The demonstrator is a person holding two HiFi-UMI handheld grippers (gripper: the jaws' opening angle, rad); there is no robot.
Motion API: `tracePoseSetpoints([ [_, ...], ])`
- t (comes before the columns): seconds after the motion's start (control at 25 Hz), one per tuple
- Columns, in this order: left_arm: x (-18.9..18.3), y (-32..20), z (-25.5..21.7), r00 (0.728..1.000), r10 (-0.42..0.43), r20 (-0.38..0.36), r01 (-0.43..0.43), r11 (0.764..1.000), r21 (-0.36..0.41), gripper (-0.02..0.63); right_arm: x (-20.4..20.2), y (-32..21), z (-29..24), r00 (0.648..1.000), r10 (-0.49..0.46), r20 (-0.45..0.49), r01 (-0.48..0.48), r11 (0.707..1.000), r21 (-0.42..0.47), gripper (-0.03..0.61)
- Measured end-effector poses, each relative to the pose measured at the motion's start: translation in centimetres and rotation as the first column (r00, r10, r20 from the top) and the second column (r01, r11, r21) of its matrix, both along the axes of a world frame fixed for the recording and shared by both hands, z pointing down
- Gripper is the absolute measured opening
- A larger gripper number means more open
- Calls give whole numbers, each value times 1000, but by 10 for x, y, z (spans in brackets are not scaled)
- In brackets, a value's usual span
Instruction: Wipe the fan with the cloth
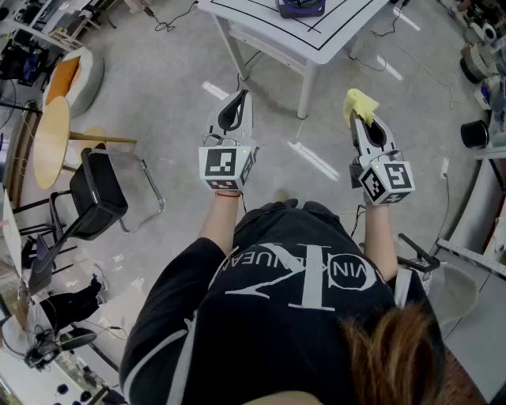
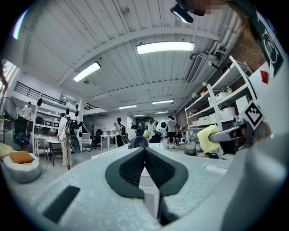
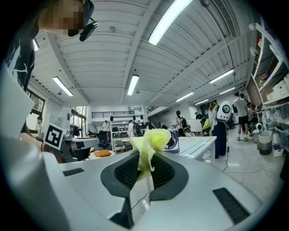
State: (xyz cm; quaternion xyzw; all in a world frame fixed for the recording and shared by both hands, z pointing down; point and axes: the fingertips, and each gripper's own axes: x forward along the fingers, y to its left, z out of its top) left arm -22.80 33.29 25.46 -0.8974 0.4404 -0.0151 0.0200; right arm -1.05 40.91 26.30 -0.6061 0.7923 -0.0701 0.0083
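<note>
Head view: we count 2 grippers, 1 yellow cloth (image 1: 360, 103) and 1 purple fan (image 1: 300, 6) up on the white table (image 1: 316, 47), and the shirt reads "CK". Left gripper view: the left gripper (image 1: 243, 95) has its jaws together, empty. Right gripper view: the right gripper (image 1: 353, 116) pinches the cloth, with the fan beyond it.

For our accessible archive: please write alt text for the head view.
Seen from above, a person holds out two grippers over a grey floor: the right gripper is shut on a yellow cloth, the left gripper shut and empty. Ahead stands a white table with the purple fan at the picture's top edge.
</note>
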Motion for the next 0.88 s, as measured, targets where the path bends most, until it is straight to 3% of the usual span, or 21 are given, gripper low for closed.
tracePoseSetpoints([
  [0.32,-3,-24,21,1000,16,-16,-17,999,-28,6,-6,-15,21,1000,9,-12,-9,999,-36,37],
  [0.56,13,-38,44,999,47,-13,-49,995,-89,6,4,-33,34,1000,22,-12,-22,997,-74,37],
  [0.88,32,-102,55,999,45,-9,-46,993,-108,7,24,-99,52,1000,18,9,-17,995,-102,38],
])
